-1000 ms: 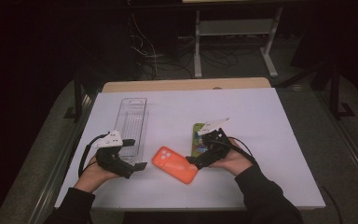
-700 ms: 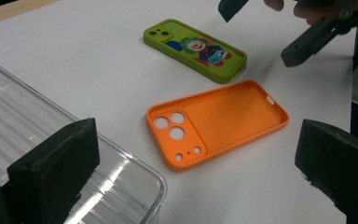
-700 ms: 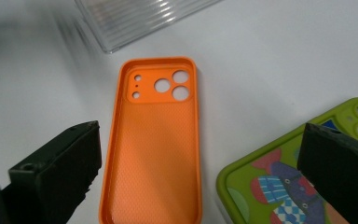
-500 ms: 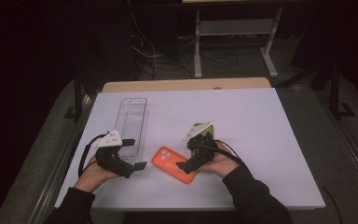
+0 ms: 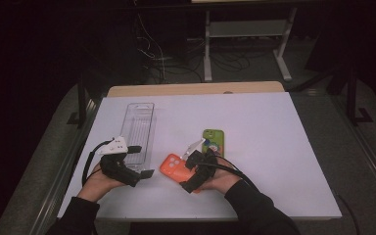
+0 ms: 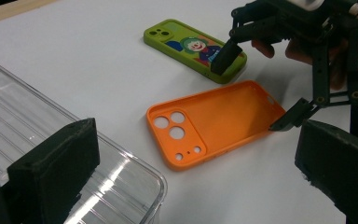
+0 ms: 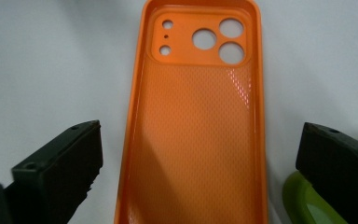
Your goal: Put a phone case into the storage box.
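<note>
1. Since a second ago, the right hand-held gripper [image 5: 190,172] has shifted left from beside the green phone case [image 5: 213,141] to the near end of the orange phone case [image 5: 175,166]; the left hand-held gripper [image 5: 137,161] has stayed put.
2. Lying open side up on the white table [image 5: 284,147], the orange case is a shallow rounded-corner shell, just beside the green one.
3. From the right gripper view, the orange case [image 7: 196,126] shows a fine dotted texture inside, three round lens holes and smaller holes in a raised camera block; the high view gives just a flat orange patch.
4. Both black jaws of the right hand-held gripper stand spread wide, one on each side of the case, gripping nothing.
5. Seen from the left gripper view, the green case [image 6: 193,49] carries a clown picture, and the clear ribbed plastic tray [image 6: 51,140] lies under the left hand-held gripper's spread, empty jaws.
</note>
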